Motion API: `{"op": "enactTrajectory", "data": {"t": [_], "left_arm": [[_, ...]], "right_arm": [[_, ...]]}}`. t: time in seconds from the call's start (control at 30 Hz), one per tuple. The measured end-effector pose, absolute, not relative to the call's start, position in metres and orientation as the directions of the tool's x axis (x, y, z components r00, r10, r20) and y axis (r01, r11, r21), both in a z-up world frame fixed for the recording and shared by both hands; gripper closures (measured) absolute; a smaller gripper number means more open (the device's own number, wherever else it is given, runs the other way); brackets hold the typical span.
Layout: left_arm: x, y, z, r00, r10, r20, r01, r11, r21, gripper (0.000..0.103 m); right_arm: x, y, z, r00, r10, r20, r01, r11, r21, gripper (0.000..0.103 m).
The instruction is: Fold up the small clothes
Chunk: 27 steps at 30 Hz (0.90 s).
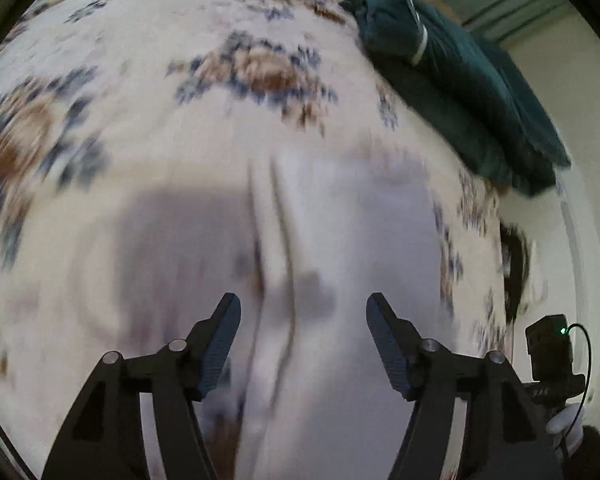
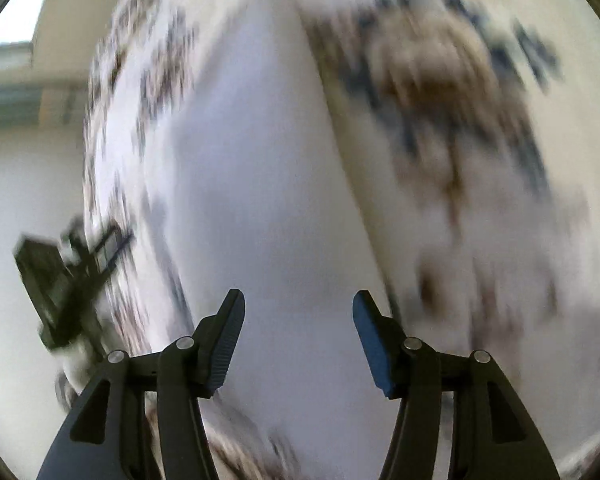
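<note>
A small white garment (image 1: 340,220) lies flat on a cream bedspread with brown and blue flowers (image 1: 140,80). A long crease runs down its middle. My left gripper (image 1: 303,304) is open and empty just above the garment, jaws either side of the crease. In the right wrist view the same white garment (image 2: 260,200) fills the middle, and my right gripper (image 2: 299,302) is open and empty just above it. The other gripper shows blurred at the left edge (image 2: 68,280). Both views are blurred by motion.
A folded dark green garment (image 1: 460,80) lies on the bedspread at the far right. The right gripper's body and a white-gloved hand (image 1: 556,364) show at the right edge. A pale wall stands beyond the bed.
</note>
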State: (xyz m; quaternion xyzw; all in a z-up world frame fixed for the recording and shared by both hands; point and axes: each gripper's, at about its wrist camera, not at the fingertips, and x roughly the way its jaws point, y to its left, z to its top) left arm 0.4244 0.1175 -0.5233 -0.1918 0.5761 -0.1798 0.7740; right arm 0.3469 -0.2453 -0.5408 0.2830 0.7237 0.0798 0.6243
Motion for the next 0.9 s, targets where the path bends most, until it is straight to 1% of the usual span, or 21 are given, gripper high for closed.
{"op": "enactTrajectory", "data": {"t": [0.07,0.17,0.2,0.23,0.3,0.37,0.47,0.6,0.7,0.73,0.77,0.8,0.83,0.9], "left_arm": [[0.387,0.113,-0.528,0.23,-0.455,-0.86,0.055,0.888,-0.456,0.04],[0.323,0.102,-0.556,0.11,-0.385,-0.916,0.048,0.923,-0.381,0.04],[0.298,0.098,-0.571,0.058,-0.353,-0.934,0.034,0.936,-0.351,0.04],[0.279,0.095,-0.585,0.015,-0.316,-0.949,0.02,0.949,-0.315,0.04],[0.246,0.093,-0.602,-0.048,-0.28,-0.959,0.005,0.96,-0.281,0.04],[0.218,0.098,-0.608,-0.064,-0.248,-0.967,-0.023,0.969,-0.247,0.04],[0.195,0.112,-0.602,-0.047,-0.289,-0.956,-0.112,0.953,-0.282,0.04],[0.187,0.118,-0.602,-0.023,-0.341,-0.94,-0.165,0.928,-0.333,0.04],[0.187,0.118,-0.611,-0.003,-0.374,-0.928,-0.199,0.909,-0.366,0.04],[0.188,0.118,-0.612,0.016,-0.385,-0.923,-0.2,0.903,-0.381,0.041],[0.188,0.118,-0.611,0.041,-0.399,-0.916,-0.197,0.896,-0.398,0.054],[0.186,0.119,-0.608,0.08,-0.411,-0.908,-0.186,0.889,-0.419,0.077],[0.186,0.12,-0.606,0.092,-0.445,-0.891,-0.183,0.872,-0.455,0.096],[0.183,0.129,-0.605,0.114,-0.463,-0.879,-0.183,0.86,-0.477,0.096]], "right_arm": [[0.287,-0.242,-0.553,-0.16,0.507,-0.847,0.337,0.835,0.436,0.044],[0.218,-0.24,-0.58,-0.244,0.513,-0.823,0.414,0.822,0.391,0.044],[0.195,-0.24,-0.591,-0.251,0.525,-0.813,0.461,0.804,0.377,0.044],[0.18,-0.239,-0.599,-0.255,0.527,-0.811,0.479,0.797,0.367,0.044],[0.16,-0.239,-0.608,-0.257,0.514,-0.819,0.499,0.796,0.343,0.044],[0.141,-0.236,-0.613,-0.25,0.507,-0.825,0.502,0.796,0.337,0.044],[0.131,-0.234,-0.613,-0.205,0.55,-0.81,0.528,0.758,0.381,0.044],[0.118,-0.254,-0.613,-0.124,0.572,-0.811,0.561,0.714,0.418,0.044],[0.118,-0.26,-0.629,-0.052,0.641,-0.765,0.631,0.615,0.472,0.044],[0.116,-0.26,-0.633,-0.017,0.676,-0.737,0.641,0.573,0.511,0.053],[0.114,-0.258,-0.633,0.028,0.697,-0.717,0.636,0.541,0.55,0.071],[0.113,-0.257,-0.632,0.035,0.696,-0.717,0.631,0.541,0.556,0.097],[0.11,-0.251,-0.629,0.04,0.689,-0.724,0.625,0.548,0.555,0.098],[0.104,-0.247,-0.622,0.06,0.666,-0.743,0.626,0.555,0.548,0.098]]}}
